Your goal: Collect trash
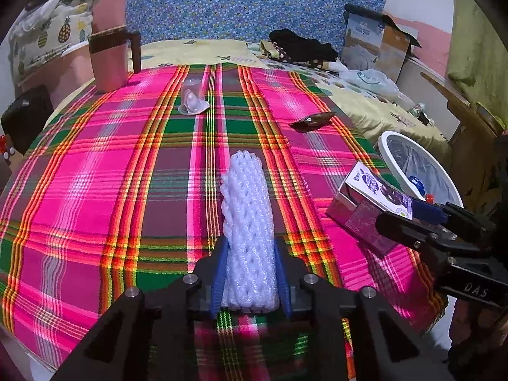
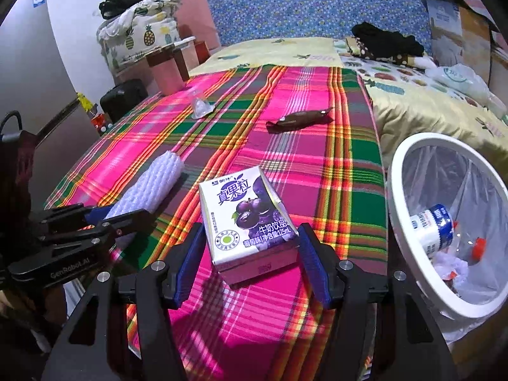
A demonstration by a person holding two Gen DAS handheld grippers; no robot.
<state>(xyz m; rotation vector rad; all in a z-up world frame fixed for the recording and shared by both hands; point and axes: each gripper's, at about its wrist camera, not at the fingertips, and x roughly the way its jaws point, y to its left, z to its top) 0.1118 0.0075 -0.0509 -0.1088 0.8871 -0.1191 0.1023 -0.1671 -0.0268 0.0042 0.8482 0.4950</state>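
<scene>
Pink, green and orange plaid cloth [image 1: 127, 165] covers the table, with a bed in yellow fruit-print sheets [image 2: 279, 50] behind it and a blue floral panel [image 1: 241, 3] against the wall. At the near edge, the left gripper [image 1: 250, 273] has its 2 blue pads pressed against the sides of a white foam fruit net [image 1: 247, 222], which lies lengthwise on the cloth. To its right, the right gripper [image 2: 250, 263] stands partly open around a purple grape milk carton [image 2: 244, 219]; whether the pads touch the carton I cannot tell. Just off the table's right edge is a white-rimmed trash bin [image 2: 400, 222] with a clear liner, holding a small blue-and-white bottle [image 2: 431, 228] and crumpled scraps. Farther back lie a brown wrapper [image 1: 312, 120] and a clear plastic cup [image 1: 192, 98] beside a pink mug [image 1: 109, 60].
</scene>
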